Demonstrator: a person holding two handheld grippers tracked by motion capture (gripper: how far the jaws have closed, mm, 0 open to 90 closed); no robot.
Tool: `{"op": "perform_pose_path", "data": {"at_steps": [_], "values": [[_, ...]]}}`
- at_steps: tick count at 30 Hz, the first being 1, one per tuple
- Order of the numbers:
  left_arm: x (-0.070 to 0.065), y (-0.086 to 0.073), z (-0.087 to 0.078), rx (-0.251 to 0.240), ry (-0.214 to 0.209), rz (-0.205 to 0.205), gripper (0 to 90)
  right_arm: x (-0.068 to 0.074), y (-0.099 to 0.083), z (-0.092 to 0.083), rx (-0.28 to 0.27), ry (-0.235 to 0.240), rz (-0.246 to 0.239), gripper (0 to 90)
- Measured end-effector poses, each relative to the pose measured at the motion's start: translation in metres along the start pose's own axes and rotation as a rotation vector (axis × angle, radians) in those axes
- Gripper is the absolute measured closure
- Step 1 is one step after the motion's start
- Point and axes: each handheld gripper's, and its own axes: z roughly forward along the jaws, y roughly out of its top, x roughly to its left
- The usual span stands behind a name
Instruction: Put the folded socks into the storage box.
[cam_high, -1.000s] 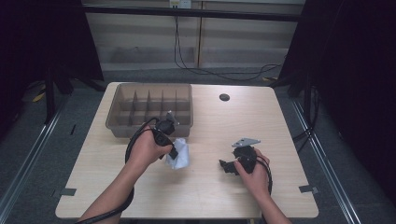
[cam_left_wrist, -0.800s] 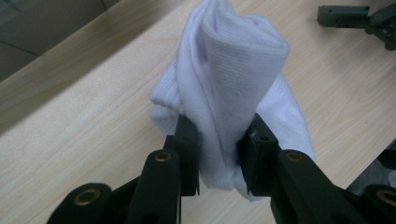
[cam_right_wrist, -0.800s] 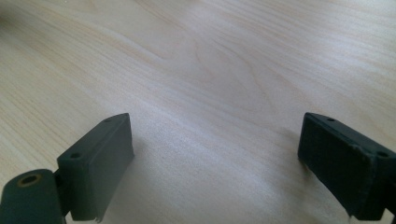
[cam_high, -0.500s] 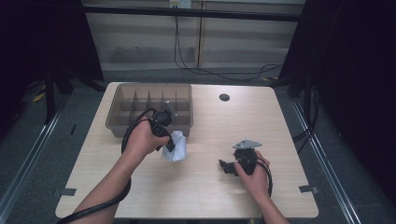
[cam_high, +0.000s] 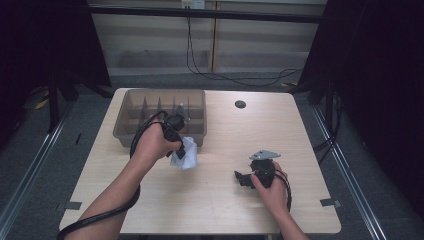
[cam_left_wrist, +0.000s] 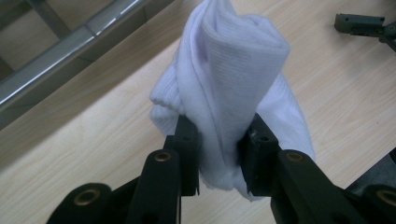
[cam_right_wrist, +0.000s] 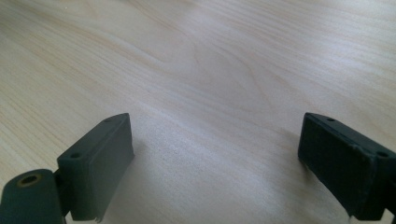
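A pale wooden worktop (cam_high: 215, 200) carries a brown divided tray (cam_high: 131, 131) near its far left and a small dark disc (cam_high: 240, 104), perhaps a cap.

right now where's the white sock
In the high view the white sock sits left of the table's centre, pinched in the left gripper just in front of the divided grey bin; the left gripper view shows both jaws squeezing it.
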Motion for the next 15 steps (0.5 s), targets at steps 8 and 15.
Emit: {"op": "perform_pose_path", "data": {"at_steps": [8, 15], "values": [[0.004, 0.013, -0.012, -0.014, 0.006, -0.013, 70.9, 0.0, 0.0, 0.0, 0.0, -0.001, 0.003, 9.8], [0.006, 0.029, -0.023, -0.047, 0.011, -0.015, 70.8, 0.0, 0.0, 0.0, -0.001, 0.0, 0.001, 9.8]]}}
